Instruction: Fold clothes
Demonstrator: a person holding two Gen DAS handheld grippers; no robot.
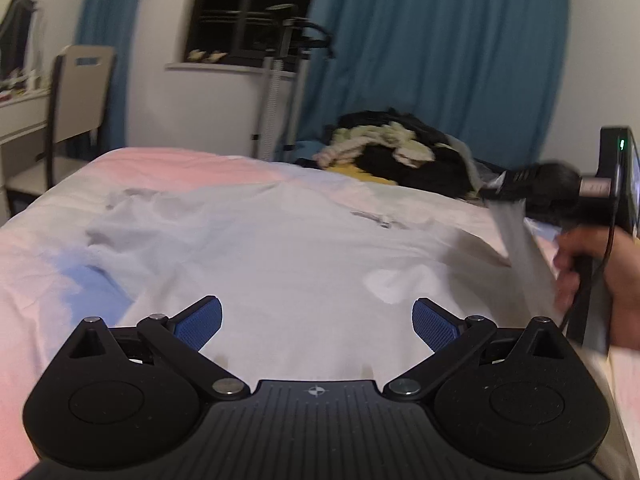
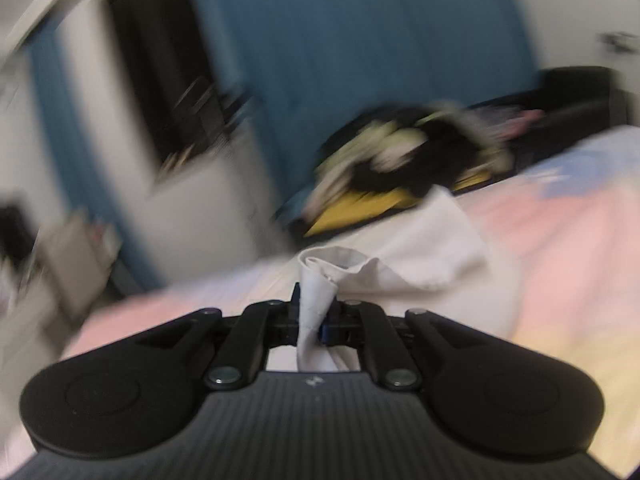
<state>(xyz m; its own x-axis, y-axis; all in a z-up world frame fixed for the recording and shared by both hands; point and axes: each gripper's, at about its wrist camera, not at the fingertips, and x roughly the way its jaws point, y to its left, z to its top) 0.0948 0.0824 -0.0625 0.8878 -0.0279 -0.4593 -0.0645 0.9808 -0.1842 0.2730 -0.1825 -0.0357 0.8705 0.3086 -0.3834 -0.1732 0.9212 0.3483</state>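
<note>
Closest in, the left gripper [image 1: 317,322] hangs over the bed with its jaws spread wide, blue pads [image 1: 199,322] far apart and nothing between them, just pale cloth below. That cloth is the white garment [image 1: 256,248], spread mostly flat across the pink and blue bedsheet [image 1: 24,280], rumpled toward its far left corner. It runs out ahead of the open gripper and stretches across toward the right, so its long axis looks to lie left to right in the left wrist view.

Over on the right edge, the right gripper [image 2: 316,320] is clamped tight on a bunched fold of the same garment, cloth pinched between the pads and spilling out above and below them. From the left wrist view that edge is drawn up off the bed in a taut strip, with the person's hand [image 1: 592,276] on the handle just below.

So the right side is lifted and held, the left side lies loose. My read: the fold turns on carrying that raised edge leftward across the body, and the open left gripper is the nearer one to the free cloth directly under it.

Further back, a dark heap of clothes [image 1: 400,156] waits at the bed's far edge, teal curtains [image 1: 440,60] behind
</note>
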